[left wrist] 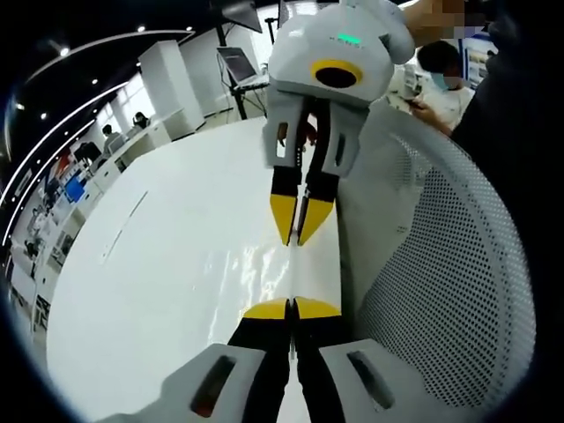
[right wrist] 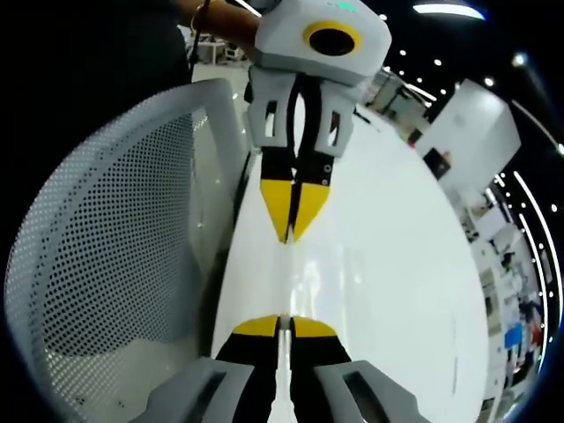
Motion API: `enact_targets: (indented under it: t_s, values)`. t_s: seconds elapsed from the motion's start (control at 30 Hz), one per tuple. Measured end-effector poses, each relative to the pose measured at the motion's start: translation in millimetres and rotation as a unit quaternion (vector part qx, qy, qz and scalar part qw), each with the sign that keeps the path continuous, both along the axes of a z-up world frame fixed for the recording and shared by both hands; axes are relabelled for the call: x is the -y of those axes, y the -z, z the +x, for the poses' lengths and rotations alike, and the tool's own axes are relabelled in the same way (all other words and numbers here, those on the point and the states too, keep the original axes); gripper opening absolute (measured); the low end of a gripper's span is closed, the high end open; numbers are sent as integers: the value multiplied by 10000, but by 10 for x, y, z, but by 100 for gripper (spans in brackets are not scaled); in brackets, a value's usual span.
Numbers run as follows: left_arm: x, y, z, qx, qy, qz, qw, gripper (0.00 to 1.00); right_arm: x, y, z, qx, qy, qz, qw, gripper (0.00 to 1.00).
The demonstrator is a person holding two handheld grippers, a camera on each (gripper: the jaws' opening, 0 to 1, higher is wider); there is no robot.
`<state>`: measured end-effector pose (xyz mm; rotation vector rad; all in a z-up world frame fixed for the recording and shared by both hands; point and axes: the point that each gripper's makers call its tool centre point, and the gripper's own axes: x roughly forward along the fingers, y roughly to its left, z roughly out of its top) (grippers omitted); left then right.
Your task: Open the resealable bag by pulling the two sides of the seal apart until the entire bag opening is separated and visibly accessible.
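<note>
At the bottom centre of the left gripper view, the left gripper [left wrist: 292, 308] with yellow-tipped black jaws is pinched together on the thin transparent plastic resealable bag [left wrist: 300, 269]. Opposite, at upper centre, the right gripper [left wrist: 299, 231] clamps the bag's far edge, so the film is stretched between them above the glossy white table [left wrist: 159, 264]. I judge the bag light, soft and slippery; each side of the seal needs its own grip. A white perforated chair back [left wrist: 458, 282] stands right. The seal itself is hard to make out.

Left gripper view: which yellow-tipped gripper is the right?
The right gripper hangs from the top, jaws pointing down; the left gripper rises from the bottom. Both pinch the clear bag.
</note>
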<state>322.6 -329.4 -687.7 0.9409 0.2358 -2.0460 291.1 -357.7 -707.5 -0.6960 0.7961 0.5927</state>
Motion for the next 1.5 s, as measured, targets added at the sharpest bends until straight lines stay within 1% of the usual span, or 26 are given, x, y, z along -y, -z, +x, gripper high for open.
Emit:
enact_targets:
  t_s: [0.23, 0.37, 0.5, 0.6, 0.7, 1.07, 1.17, 1.2, 1.3, 1.4, 1.43, 1.5]
  values:
    - [-35, 5, 31, -45, -77, 26, 10000, 0, 43, 6, -45, -28, 75, 7, 10000, 0]
    - [-21, -36, 66, 25, -174, -62, 9998, 0, 72, 7, -53, -17, 88, -40, 10000, 0]
    - [-23, -57, 98, -15, -245, -83, 9997, 0, 121, -1, -71, -16, 118, -52, 9999, 0]
    - [-28, -57, 127, -39, -297, -84, 9995, 0, 141, -4, -72, -11, 141, -57, 9999, 0]
    - [-31, -58, 155, -1, -324, -87, 9994, 0, 143, 6, -73, -17, 133, -83, 9999, 0]
    - [-62, -37, 185, -10, -444, -69, 9990, 0, 189, 32, -131, -63, 163, -91, 9998, 0]
    - [-63, -41, 202, -3, -484, -71, 9988, 0, 201, 39, -153, -88, 171, -100, 9998, 0]
    - [-38, -59, 251, 62, -617, -162, 9979, 0, 202, 41, -158, -85, 171, -96, 9998, 0]
    - [-48, -66, 244, 22, -612, -133, 9980, 0, 219, 45, -167, -90, 202, -104, 9997, 0]
    - [-58, -59, 275, 99, -627, -129, 9979, 0, 261, 66, -201, -129, 217, -178, 9995, 0]
    - [-51, -65, 260, 24, -630, -146, 9979, 0, 251, 54, -198, -107, 266, -90, 9995, 0]
    - [-62, -57, 264, 29, -627, -119, 9980, 0, 246, 44, -197, -86, 268, -67, 9996, 0]
